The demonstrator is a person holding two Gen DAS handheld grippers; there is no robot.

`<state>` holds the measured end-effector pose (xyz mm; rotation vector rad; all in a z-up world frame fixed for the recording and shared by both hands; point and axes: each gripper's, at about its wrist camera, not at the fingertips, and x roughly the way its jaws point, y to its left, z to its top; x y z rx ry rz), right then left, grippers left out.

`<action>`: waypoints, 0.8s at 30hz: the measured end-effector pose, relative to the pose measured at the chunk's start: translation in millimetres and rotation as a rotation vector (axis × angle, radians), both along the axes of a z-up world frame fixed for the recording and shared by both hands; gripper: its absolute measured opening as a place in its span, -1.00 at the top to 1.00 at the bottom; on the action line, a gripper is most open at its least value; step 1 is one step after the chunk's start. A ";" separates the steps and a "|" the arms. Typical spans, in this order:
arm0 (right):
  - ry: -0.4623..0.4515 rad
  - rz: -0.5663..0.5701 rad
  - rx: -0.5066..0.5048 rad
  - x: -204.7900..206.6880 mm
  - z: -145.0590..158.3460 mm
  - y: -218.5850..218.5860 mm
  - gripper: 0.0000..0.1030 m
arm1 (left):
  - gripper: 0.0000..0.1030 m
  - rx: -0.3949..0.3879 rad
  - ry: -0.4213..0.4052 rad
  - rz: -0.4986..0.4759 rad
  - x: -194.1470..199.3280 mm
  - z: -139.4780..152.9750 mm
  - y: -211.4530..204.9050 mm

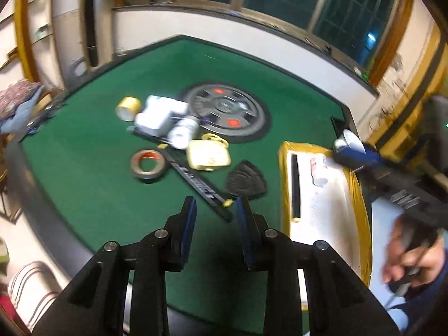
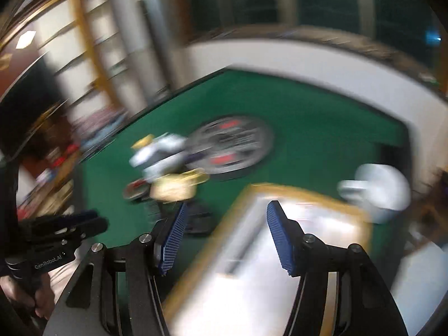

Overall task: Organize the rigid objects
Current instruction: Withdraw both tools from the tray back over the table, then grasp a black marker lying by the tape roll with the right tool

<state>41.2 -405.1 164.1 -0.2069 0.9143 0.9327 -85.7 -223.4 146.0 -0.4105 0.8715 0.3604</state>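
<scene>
Left gripper, jaws narrowly spread, empty, above the green table. Just ahead of its tips lies a black ruler; beyond it a tape roll, a gold clock and white boxes, crowded together. To its right, the yellow-rimmed tray. Right gripper, jaws wide, empty, over the tray. Risk: in so tight a cluster, a closing jaw would likely nudge neighbours.

Your right wrist view smears the cluster at the worktop's middle; items there stay unidentifiable.
</scene>
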 end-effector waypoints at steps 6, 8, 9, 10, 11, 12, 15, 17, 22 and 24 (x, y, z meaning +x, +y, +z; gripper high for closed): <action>0.144 0.099 -0.107 -5.1 -45.5 96.9 -0.05 | 0.47 -0.026 -0.019 0.065 -10.6 13.2 45.5; 0.151 0.053 -0.164 4.6 -59.1 118.0 -0.05 | 0.47 -0.049 -0.029 0.070 -15.4 17.1 56.7; 0.158 0.032 -0.184 9.6 -64.2 124.1 -0.05 | 0.47 -0.034 -0.037 0.069 -21.0 20.2 60.9; 0.171 0.008 -0.190 15.3 -68.0 127.4 -0.05 | 0.47 -0.016 -0.037 0.066 -25.3 22.3 63.6; 0.190 -0.019 -0.191 22.4 -72.0 131.2 -0.05 | 0.47 0.003 -0.036 0.066 -29.9 24.0 67.5; 0.207 -0.034 -0.197 29.0 -76.1 132.9 -0.05 | 0.47 0.012 -0.031 0.074 -34.6 24.4 72.5; 0.261 -0.064 -0.214 40.6 -90.4 148.8 -0.05 | 0.47 0.006 -0.024 0.098 -52.3 22.7 87.7; 0.297 -0.074 -0.224 41.7 -99.0 155.0 -0.05 | 0.47 0.012 -0.013 0.116 -65.5 19.9 96.6; 0.361 -0.059 -0.215 23.8 -114.8 163.5 -0.21 | 0.47 -0.006 0.007 0.178 -94.4 13.7 115.6; 0.388 -0.039 -0.168 9.6 -113.6 166.6 -0.28 | 0.47 -0.010 0.004 0.199 -102.9 15.1 121.9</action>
